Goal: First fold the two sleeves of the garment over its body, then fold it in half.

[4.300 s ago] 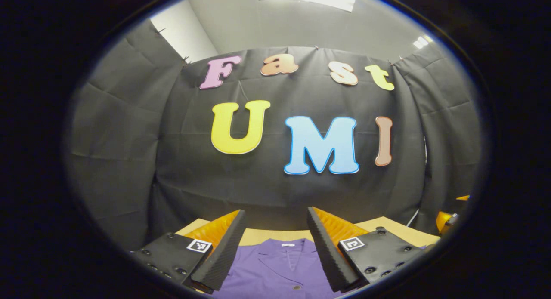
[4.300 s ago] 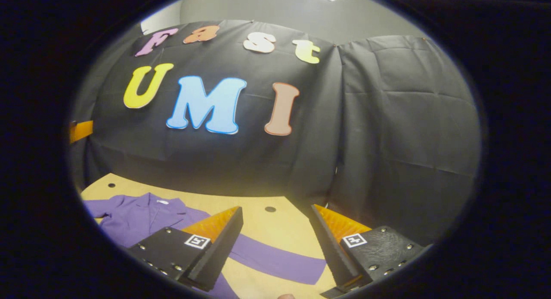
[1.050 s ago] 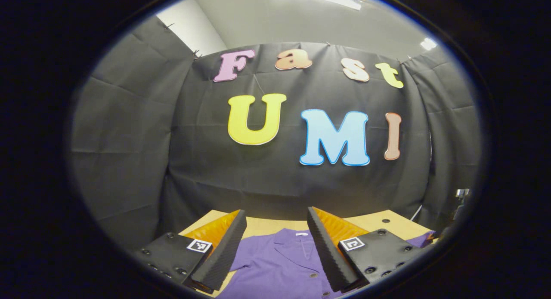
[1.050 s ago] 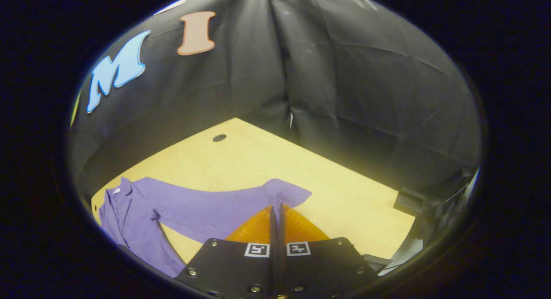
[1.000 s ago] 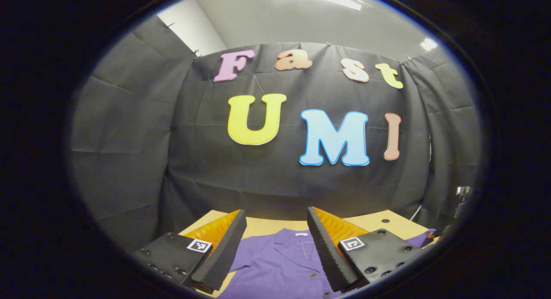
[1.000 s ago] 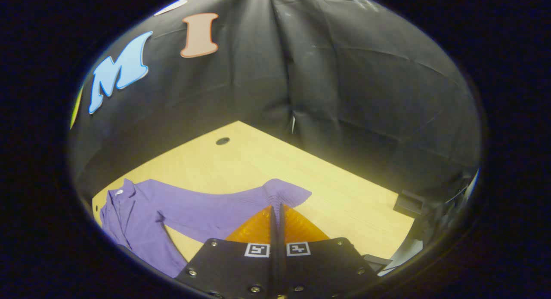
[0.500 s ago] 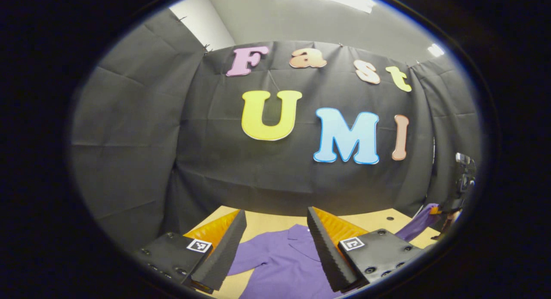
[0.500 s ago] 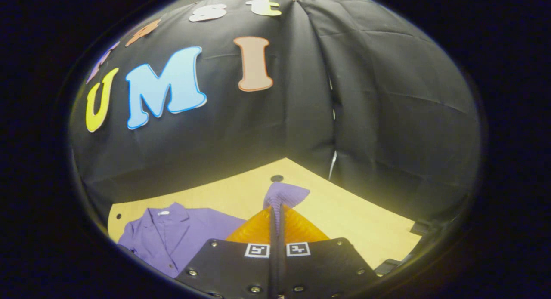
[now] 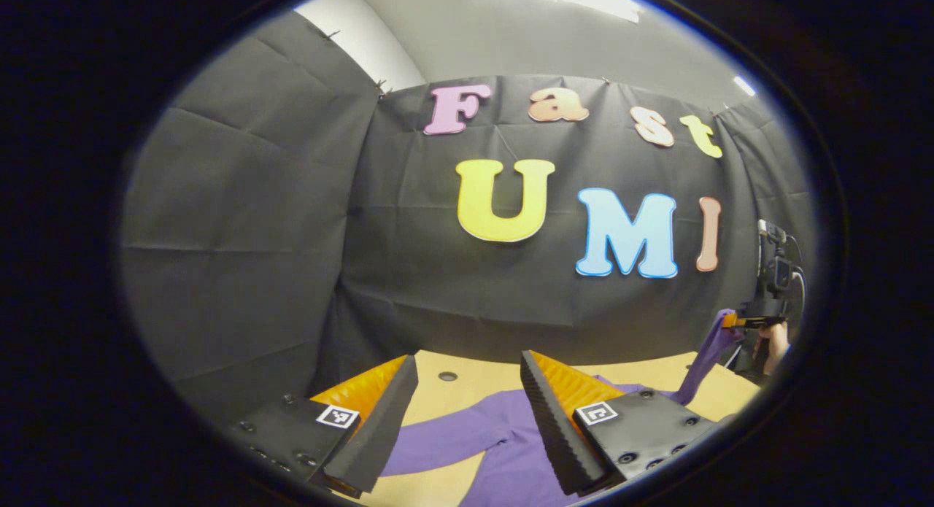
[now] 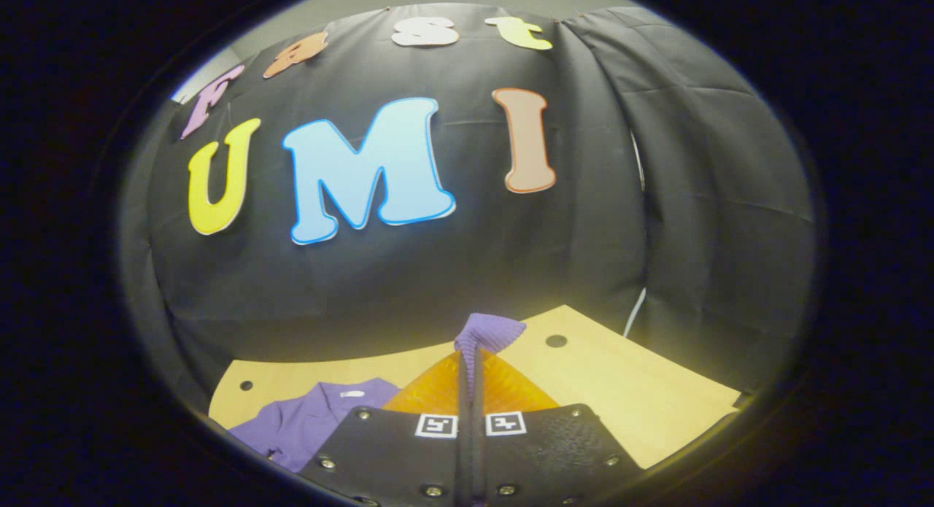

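Observation:
A purple garment (image 9: pixel 503 456) lies on the wooden table (image 9: pixel 649 370), one sleeve (image 9: pixel 438 443) stretched out flat to the left between my left gripper's fingers. My left gripper (image 9: pixel 467 412) hovers open above it, holding nothing. In the right gripper view my right gripper (image 10: pixel 469 361) is shut on the cuff of the other sleeve (image 10: pixel 487 330), which sticks up past the fingertips. The garment's collar and body (image 10: pixel 314 419) lie low at the left. From the left gripper view, that right gripper (image 9: pixel 759 319) holds the sleeve (image 9: pixel 704 361) lifted off the table at the far right, with a hand (image 9: pixel 775 343) behind it.
The black cloth wall closes the table's far side and both flanks. Small round holes (image 10: pixel 556 341) mark the tabletop (image 10: pixel 642 405) near its back corners. Bare wood stretches to the right of the garment in the right gripper view.
My right gripper has raised the cuff off the table and swung left toward the garment's body. The left gripper view has turned left, so the flat left sleeve now lies between its fingers.

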`<state>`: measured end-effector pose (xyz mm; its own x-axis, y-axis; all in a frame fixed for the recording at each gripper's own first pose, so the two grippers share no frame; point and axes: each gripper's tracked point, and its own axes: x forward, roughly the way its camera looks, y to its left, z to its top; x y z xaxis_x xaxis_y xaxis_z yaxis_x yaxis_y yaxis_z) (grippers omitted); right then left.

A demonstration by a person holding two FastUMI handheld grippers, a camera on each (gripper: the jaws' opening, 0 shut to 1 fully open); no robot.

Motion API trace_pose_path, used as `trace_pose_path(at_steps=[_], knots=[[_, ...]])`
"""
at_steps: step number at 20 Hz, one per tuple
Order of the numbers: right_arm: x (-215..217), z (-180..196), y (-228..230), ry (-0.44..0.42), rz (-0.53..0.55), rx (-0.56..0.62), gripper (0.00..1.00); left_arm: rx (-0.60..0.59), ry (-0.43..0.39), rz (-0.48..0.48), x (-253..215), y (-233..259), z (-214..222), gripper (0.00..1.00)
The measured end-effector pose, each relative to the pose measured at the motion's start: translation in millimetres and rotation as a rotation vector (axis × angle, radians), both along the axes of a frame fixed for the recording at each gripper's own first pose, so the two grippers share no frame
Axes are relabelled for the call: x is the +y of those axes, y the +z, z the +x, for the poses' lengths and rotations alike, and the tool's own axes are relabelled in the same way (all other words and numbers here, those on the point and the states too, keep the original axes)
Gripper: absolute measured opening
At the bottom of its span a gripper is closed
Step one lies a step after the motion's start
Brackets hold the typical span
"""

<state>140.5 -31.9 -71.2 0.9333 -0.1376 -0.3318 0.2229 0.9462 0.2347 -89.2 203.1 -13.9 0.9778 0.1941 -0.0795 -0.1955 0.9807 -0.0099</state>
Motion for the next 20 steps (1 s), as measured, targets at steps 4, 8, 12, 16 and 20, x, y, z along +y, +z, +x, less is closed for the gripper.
trace_pose_path(at_steps=[4,8,12,16,20], knots=[[54.2,22.7,11.2,0.102,-0.048,-0.006,0.0,-0.003,0.033,0.002,18.6,-3.5,-5.2,0.92],[111.8,33.5,0.6,0.217,-0.119,0.018,0.0,0.001,0.077,-0.022,39.0,-10.6,-13.3,0.92],[166.7,39.2,-24.8,0.337,-0.203,0.067,0.0,0.002,0.123,-0.019,61.0,-14.6,-21.8,0.92],[214.0,37.5,-52.8,0.433,-0.258,0.112,0.0,0.013,0.166,-0.004,79.5,-20.7,-25.5,0.92],[253.3,37.1,-88.3,0.513,-0.28,0.17,0.0,0.015,0.213,0.004,94.2,-22.3,-32.3,0.92]])
